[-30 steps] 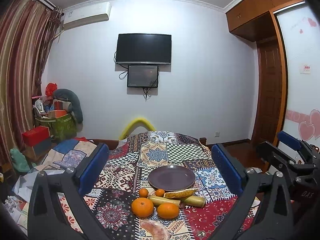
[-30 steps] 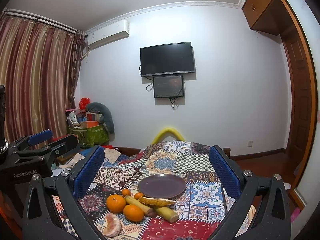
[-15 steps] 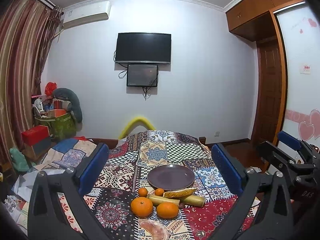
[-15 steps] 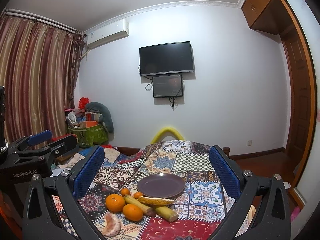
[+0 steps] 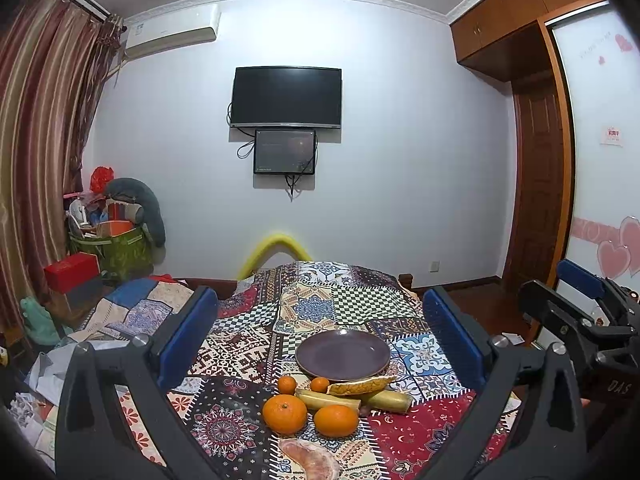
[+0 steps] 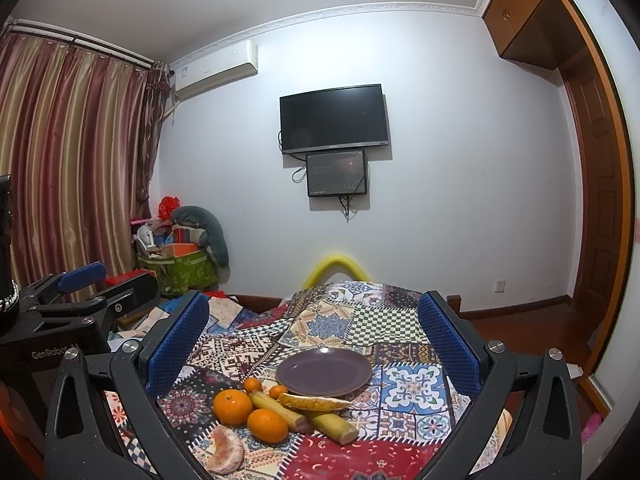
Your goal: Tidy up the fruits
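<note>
Both grippers' fingers [image 5: 188, 336] spread wide.

This is a room in a home, most likely a bedroom. Straight ahead beyond the fingers, a dark television [image 5: 287, 96] hangs on the pale wall with a smaller screen [image 5: 284, 152] just under it. A wall air conditioner [image 6: 218, 68] sits high to the left of the fingers, beside striped curtains [image 6: 68, 160]. To the right stand a wooden door [image 5: 538, 184] and overhead cupboards [image 5: 500, 12]. A patchwork quilt [image 5: 344, 300] spreads below and between the fingers.
</note>
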The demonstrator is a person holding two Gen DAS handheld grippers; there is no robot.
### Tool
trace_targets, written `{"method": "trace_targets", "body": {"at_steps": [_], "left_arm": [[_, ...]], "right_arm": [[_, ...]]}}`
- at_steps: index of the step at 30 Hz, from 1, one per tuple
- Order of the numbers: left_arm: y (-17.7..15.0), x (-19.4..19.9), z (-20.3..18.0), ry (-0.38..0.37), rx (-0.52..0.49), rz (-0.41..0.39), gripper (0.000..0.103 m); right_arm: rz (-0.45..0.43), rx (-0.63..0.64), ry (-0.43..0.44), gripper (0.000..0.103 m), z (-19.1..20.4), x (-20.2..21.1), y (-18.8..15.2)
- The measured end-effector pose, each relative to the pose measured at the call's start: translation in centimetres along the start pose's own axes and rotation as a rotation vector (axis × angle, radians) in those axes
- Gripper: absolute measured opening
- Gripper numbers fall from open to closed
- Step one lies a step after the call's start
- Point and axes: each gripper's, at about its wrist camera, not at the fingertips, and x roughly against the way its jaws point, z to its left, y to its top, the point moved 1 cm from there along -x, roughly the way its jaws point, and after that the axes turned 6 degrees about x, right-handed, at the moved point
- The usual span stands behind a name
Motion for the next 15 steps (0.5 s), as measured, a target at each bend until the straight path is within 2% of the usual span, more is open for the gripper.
{"method": "trace_targets", "body": {"at_steps": [15], "left_arm": [[-0.07, 0.1, -0.06, 0.0, -0.003, -0.003, 0.103]], "right_arm": [[-0.004, -0.009, 0.003, 0.103, -0.16, -0.08, -0.25]]}}
